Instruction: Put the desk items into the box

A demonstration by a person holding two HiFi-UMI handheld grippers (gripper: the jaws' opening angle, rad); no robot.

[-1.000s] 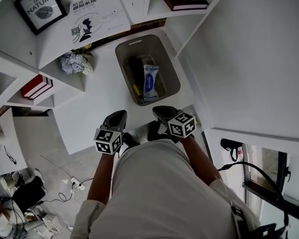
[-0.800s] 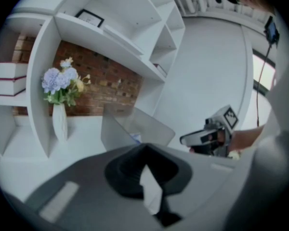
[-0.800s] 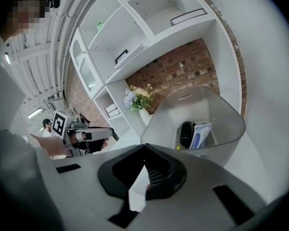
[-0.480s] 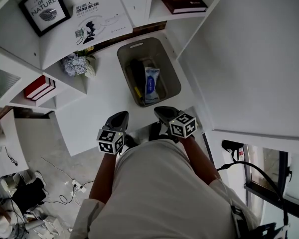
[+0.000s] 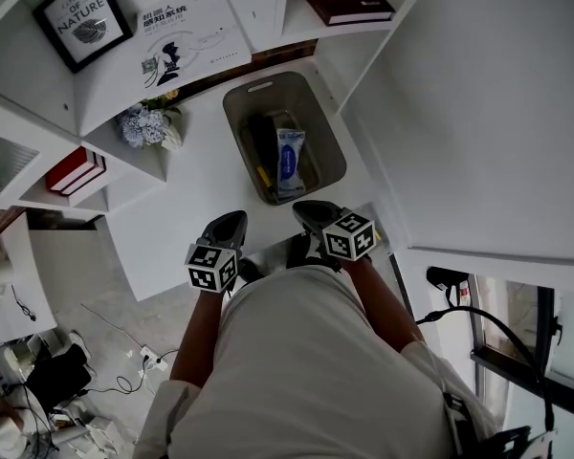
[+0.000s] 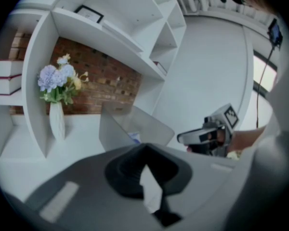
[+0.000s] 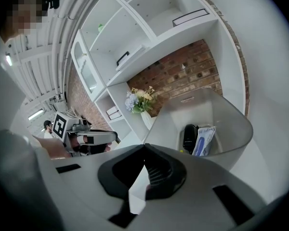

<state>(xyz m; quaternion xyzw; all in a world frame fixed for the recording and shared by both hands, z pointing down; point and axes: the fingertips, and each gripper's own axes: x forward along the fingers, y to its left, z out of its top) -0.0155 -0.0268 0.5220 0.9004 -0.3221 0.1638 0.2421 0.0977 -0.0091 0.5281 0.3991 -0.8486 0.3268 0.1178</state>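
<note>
Your left tongs and right tongs hang side by side at the lower middle of the head view, over the near edge of the white table. Both pairs are pressed fully together. Each gripper view shows the two jaws meeting in a closed point with nothing between them.

The grey box stands on the table just above the tongs in the frame, closer to your right pair, with its open top facing up. Inside it lie a white-and-blue packet, a black item to the packet's left, and a small yellow thing near the box's lower wall. You cannot make out from any view what the black and yellow pieces are.

A vase of pale flowers stands on the table to the upper left of the box, under a white shelf. In your right gripper view the box fills the right side of the frame, with the packet and the black item showing over its rim.
</note>
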